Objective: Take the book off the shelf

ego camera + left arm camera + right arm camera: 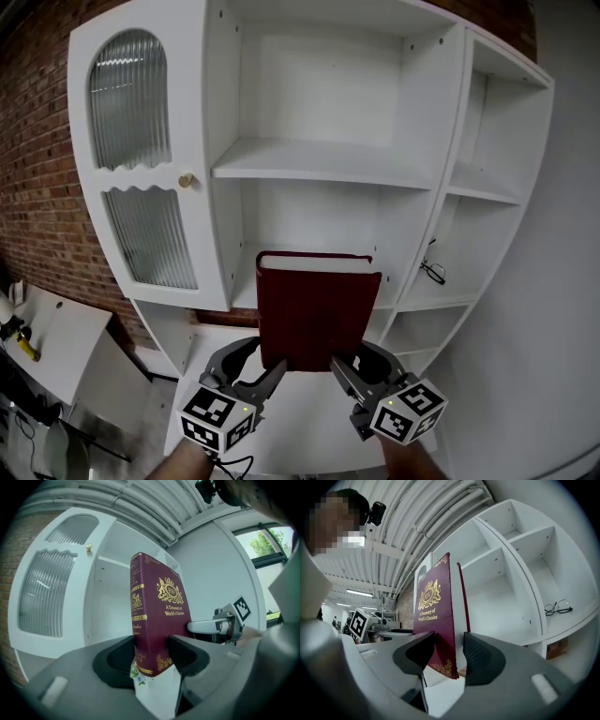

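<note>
A dark red hardcover book (317,314) with gold print stands upright in the air in front of the white shelf unit (319,161), clear of its boards. My left gripper (267,367) is shut on the book's lower left corner, at the spine side. My right gripper (345,366) is shut on the lower right corner. In the left gripper view the book (157,620) rises from between the jaws of the left gripper (152,653), spine toward the camera. In the right gripper view the book (438,616) sits between the jaws of the right gripper (450,651), its page edge facing the shelf.
A pair of glasses (433,272) lies in a right-hand compartment, also seen in the right gripper view as glasses (557,607). A ribbed-glass door (131,103) with a brass knob (186,180) closes the cabinet's left side. A brick wall (37,187) stands behind.
</note>
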Action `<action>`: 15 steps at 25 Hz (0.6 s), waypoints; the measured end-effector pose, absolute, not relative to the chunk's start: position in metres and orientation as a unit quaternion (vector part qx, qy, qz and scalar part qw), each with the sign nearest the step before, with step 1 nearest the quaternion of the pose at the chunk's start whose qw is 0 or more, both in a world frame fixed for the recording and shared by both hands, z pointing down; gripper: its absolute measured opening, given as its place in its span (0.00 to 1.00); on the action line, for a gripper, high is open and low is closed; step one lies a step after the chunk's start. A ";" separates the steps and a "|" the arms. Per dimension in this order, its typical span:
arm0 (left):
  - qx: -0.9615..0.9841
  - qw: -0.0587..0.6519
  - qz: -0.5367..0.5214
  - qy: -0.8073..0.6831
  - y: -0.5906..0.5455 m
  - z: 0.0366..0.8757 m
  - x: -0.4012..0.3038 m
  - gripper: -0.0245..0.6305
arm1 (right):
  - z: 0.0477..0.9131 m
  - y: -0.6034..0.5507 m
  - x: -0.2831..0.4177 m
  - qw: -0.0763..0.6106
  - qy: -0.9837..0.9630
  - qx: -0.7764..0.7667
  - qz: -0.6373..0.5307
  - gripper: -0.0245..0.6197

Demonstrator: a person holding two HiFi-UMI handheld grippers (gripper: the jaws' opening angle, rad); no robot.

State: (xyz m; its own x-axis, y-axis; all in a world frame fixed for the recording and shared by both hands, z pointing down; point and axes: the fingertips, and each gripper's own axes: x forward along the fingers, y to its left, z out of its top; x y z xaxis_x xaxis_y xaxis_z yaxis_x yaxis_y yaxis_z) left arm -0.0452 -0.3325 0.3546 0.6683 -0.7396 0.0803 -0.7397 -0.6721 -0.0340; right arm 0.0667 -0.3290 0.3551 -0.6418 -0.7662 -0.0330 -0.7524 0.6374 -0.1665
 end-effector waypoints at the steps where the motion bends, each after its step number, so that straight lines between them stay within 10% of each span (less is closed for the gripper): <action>1: 0.914 0.001 0.044 -0.404 -0.329 0.354 -0.046 0.38 | 0.355 -0.326 0.066 0.051 0.903 -0.421 -0.068 0.35; 15: 0.914 -0.004 0.048 -0.402 -0.300 0.347 -0.064 0.38 | 0.351 -0.293 0.047 0.040 0.899 -0.431 -0.063 0.35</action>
